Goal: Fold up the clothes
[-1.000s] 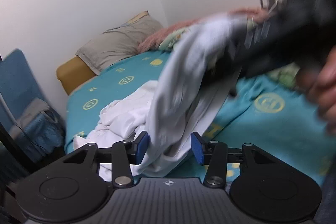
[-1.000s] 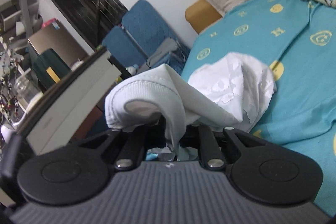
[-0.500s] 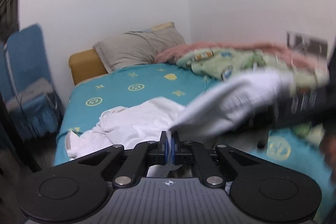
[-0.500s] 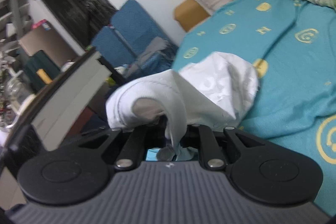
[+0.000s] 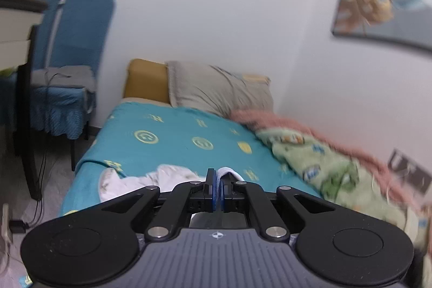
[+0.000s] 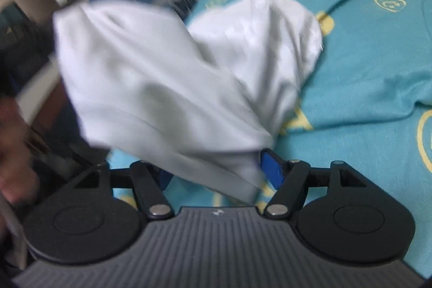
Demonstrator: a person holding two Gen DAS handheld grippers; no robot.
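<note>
Presently, the left gripper [image 5: 218, 189] is level and points down the length of the bed [image 5: 172, 136] toward the pillow [image 5: 218, 88]. Its jaws are pressed together on a narrow fold of the white garment [image 5: 228, 171], which shows as a small loop just above the blue pads. More white cloth [image 5: 162, 177] lies bunched on the teal bedspread just beyond the left finger.

The right gripper [image 6: 216, 171] is tilted, looking down across the bed edge. Its jaws stand wide apart; the blue pad of the right finger [image 6: 271, 170] is plainly exposed. The white garment [image 6: 151, 88] hangs across the gap between the fingers, lifted off the bed and blurred. Whether it touches either pad cannot be told. A second heap of white cloth [image 6: 270, 39] sits on the bedspread behind it.

At the left edge of the right wrist view a person's hand [image 6: 13, 153] appears, blurred. A green blanket [image 5: 324, 166] lies along the wall side of the bed, and a blue chair [image 5: 70, 44] stands beside the bed.
</note>
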